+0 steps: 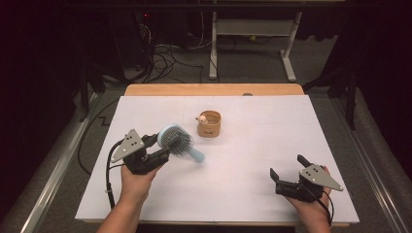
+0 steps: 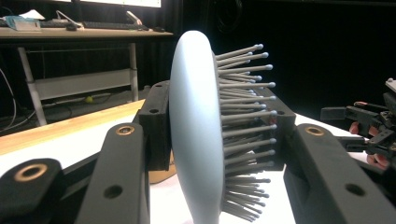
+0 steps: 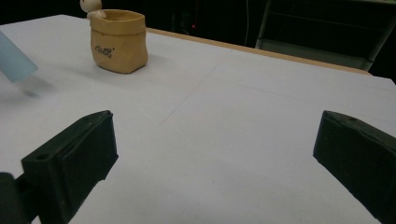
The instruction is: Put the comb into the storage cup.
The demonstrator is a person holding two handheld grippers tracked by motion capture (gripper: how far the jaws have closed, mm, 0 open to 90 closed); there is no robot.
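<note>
Our left claw (image 1: 163,150) pinches the blue hairbrush (image 1: 177,141) by its head, just in front of the tan pot (image 1: 209,124); our right claw (image 1: 287,167) stands spread, well apart from the pot.

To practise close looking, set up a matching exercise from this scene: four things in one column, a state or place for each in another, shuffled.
1. hairbrush
2. tan pot
3. left gripper
4. right gripper

a. jaws apart, holding nothing
b. stands toward the table's far side
c. light blue, clamped at its head
d. shut on the hairbrush

Pairs: 1-c, 2-b, 3-d, 4-a
</note>
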